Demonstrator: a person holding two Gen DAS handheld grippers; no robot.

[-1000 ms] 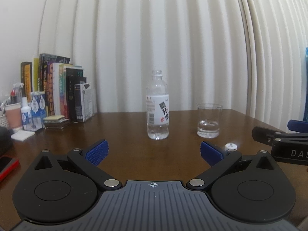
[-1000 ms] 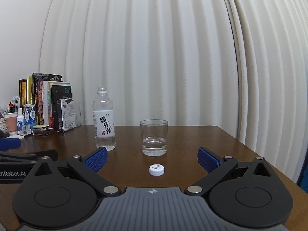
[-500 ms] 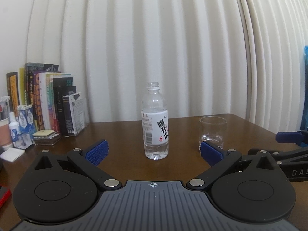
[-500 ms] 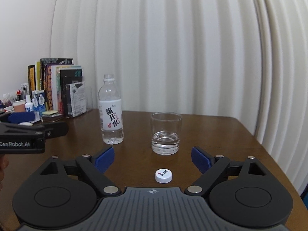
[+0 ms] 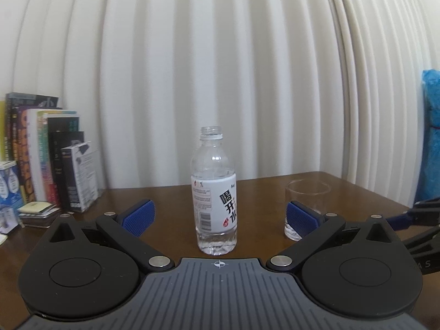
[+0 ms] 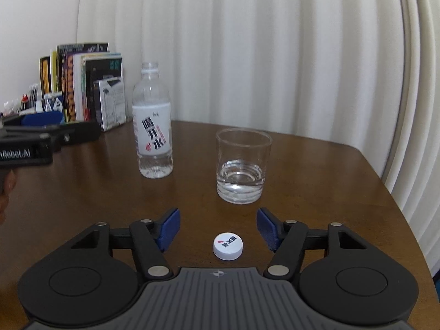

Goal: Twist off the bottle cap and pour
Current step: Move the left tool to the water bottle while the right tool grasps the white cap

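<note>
You are looking at the bottle (image 5: 214, 192) standing upright and uncapped on the table (image 6: 330, 181), centred ahead of the left gripper (image 5: 218, 216), whose jaws are standing wide apart with nothing between the blue pads (image 5: 137, 217). The cap (image 6: 228, 245) is lying flat on the wood, label side up, just in front of the right gripper (image 6: 218, 229); its jaws are also standing apart, the cap sitting roughly between them but untouched. The glass (image 6: 242, 165) is standing to the right of the bottle, apart from it, and is holding a shallow layer of water. Judgement: the bottle is looking nearly empty, only a little water showing at the base, so it is likely handling light and easy to tip, with thin clear walls that give under squeeze. You are best taking it around the labelled mid-body, where the wall is straight and the paper is offering more friction than bare plastic; a hard clamp risks buckling it and pushing water out of the open neck. The glass is rigid, smooth and breakable, so you are keeping the bottle neck off its rim. The cap is small, stiff and light. Books (image 6: 82, 82) are standing at the left rear, well clear.
</note>
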